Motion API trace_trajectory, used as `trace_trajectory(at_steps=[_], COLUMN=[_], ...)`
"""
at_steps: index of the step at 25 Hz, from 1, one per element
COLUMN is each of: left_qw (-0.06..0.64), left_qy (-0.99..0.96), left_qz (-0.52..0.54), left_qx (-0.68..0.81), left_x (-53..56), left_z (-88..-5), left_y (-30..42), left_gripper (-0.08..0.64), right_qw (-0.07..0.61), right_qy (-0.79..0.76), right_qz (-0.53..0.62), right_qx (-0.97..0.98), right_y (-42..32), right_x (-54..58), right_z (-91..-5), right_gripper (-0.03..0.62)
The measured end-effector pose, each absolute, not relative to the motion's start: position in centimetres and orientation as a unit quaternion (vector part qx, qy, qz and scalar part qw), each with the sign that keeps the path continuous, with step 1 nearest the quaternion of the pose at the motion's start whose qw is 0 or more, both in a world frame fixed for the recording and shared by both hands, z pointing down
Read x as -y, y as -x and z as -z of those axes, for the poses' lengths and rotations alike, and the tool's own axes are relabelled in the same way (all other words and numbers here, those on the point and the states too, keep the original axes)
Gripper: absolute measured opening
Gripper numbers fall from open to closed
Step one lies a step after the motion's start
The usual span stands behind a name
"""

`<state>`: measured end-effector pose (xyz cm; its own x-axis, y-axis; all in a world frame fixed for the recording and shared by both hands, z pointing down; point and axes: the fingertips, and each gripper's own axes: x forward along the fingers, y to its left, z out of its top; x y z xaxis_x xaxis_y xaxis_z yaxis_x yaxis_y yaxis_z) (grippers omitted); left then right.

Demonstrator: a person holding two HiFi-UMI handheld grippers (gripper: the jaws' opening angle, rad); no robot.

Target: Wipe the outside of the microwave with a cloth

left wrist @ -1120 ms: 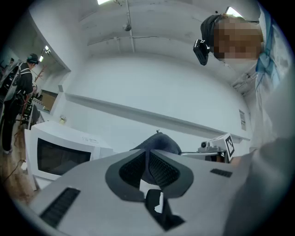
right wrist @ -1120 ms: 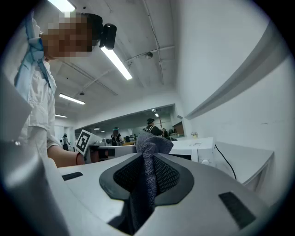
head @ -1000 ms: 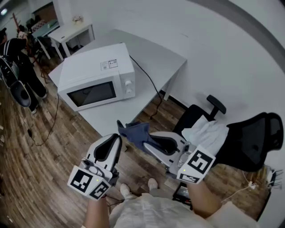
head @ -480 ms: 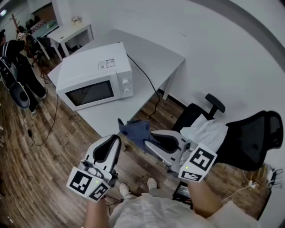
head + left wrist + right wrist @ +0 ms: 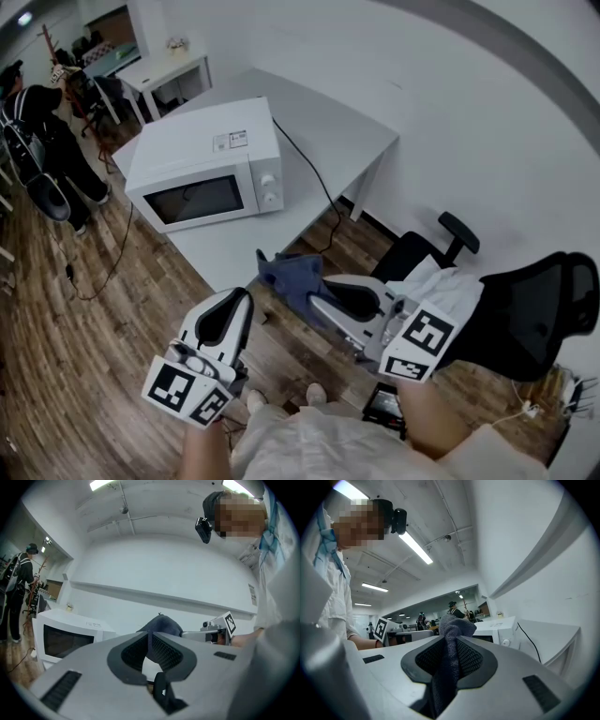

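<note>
As before, cloth point(image 5: 289, 279) (blue) off microwave point(image 5: 202, 155).

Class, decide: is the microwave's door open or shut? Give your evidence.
Shut. The door of the microwave sits flush with its front, beside the two knobs; no gap shows in the head view.

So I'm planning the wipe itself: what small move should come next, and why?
Probably carry the right tool forward toward the microwave. Its jaws pinch the blue cloth, which is held in the air well short of the microwave and touches nothing. The left tool is shut and empty.
</note>
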<state>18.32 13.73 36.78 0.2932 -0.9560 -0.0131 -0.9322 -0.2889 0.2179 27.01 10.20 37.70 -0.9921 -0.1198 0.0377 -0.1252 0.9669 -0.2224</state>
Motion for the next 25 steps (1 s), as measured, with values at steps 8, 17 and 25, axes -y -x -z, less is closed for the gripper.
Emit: trace_trajectory(at_steps=[8, 17, 25], left_qw=[0.087, 0.066, 0.076], left_qy=[-0.774, -0.786, -0.803], left_qz=[0.077, 0.094, 0.095], left_qx=[0.623, 0.608, 0.584], left_x=[-13.8, -8.3, -5.1], left_z=[-37.8, -35.6, -35.6], left_y=[-14.3, -4.1, 3.7], left_gripper=[0.028, 0.028, 0.028], right_qw=[0.003, -0.002, -0.003], right_qy=[-0.040, -0.068, -0.112], right_qz=[-0.125, -0.115, -0.120], right_qx=[0.991, 0.991, 0.986], right_y=[-23.6, -14.2, -7.1], right_x=[-8.2, -3.5, 0.7], right_z=[-38.3, -36.6, -35.6], right_gripper=[0.086, 0.084, 0.084])
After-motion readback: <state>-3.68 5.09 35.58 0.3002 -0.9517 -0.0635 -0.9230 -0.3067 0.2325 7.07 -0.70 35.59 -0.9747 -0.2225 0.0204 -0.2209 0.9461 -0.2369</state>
